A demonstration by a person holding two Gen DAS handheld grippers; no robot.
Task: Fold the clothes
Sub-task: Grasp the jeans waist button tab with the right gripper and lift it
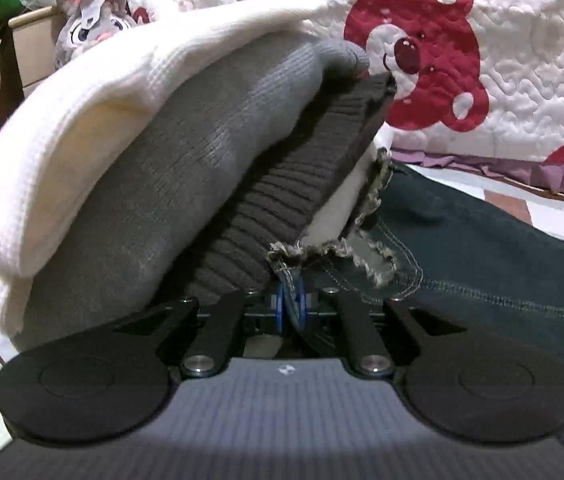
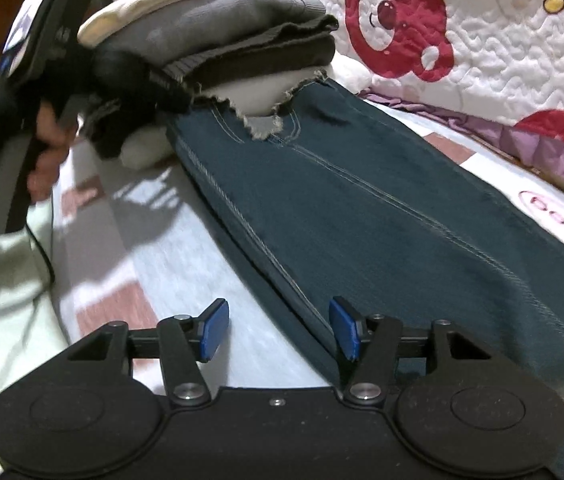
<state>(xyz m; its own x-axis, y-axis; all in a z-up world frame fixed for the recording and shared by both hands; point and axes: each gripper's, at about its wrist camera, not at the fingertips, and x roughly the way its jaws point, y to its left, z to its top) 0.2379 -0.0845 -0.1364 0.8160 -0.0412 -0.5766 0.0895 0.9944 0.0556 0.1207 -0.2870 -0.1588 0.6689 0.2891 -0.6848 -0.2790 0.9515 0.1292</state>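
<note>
Dark blue jeans (image 1: 482,264) lie stretched across the bed, their frayed hem (image 1: 362,256) against a stack of folded clothes (image 1: 169,168): white on top, then grey, then dark ribbed knit. My left gripper (image 1: 292,304) is shut on a corner of the frayed hem. In the right wrist view the jeans (image 2: 362,208) run from the stack (image 2: 241,32) toward me. My right gripper (image 2: 279,330) is open and low over the sheet. The seamed side edge of the jeans lies just inside its right pad (image 2: 344,326). A hand holds the left gripper (image 2: 177,92) at the hem.
A white quilt with red bear prints (image 2: 394,24) rises behind the jeans. A grey plush rabbit (image 1: 89,20) sits beyond the stack. The patterned bedsheet (image 2: 153,248) spreads left of the jeans, with a thin black cable (image 2: 43,256) hanging near the hand (image 2: 45,160).
</note>
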